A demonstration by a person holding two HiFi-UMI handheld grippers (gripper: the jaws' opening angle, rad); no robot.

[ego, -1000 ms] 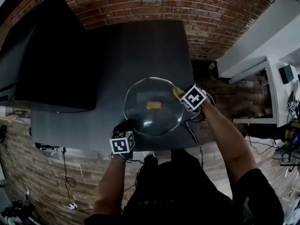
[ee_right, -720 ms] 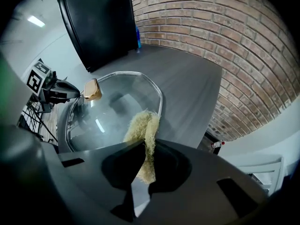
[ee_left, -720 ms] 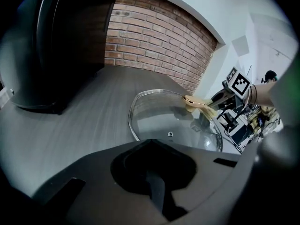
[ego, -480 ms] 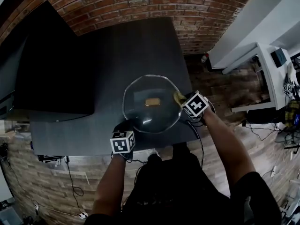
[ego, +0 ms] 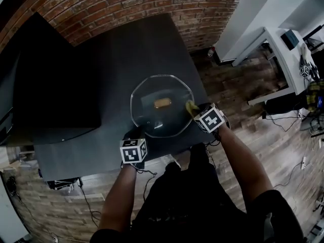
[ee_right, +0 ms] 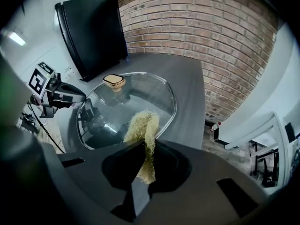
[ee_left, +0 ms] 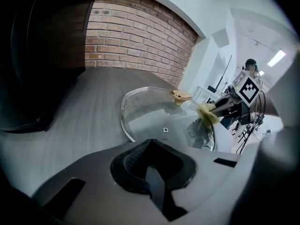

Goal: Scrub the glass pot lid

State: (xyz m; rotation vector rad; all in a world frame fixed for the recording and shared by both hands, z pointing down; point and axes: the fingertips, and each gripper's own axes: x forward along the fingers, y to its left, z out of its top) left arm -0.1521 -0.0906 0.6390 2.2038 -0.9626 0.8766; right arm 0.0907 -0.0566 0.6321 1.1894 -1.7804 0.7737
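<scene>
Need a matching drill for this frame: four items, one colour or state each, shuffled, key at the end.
Items
1. glass pot lid
2. lid knob
3. scrubber
4. table

Colour or state
A. gold
B. dark grey
C. yellow, clamped in the jaws of the right gripper
D. clear, rim held in the jaws of the left gripper

Pairs: 1-D, 2-A, 3-C, 4-B

Blk box (ego: 55, 85) blocks table (ego: 147, 44) L side; bare top behind lid (ego: 152, 119), brick wall (ego: 126, 4) beyond.
</scene>
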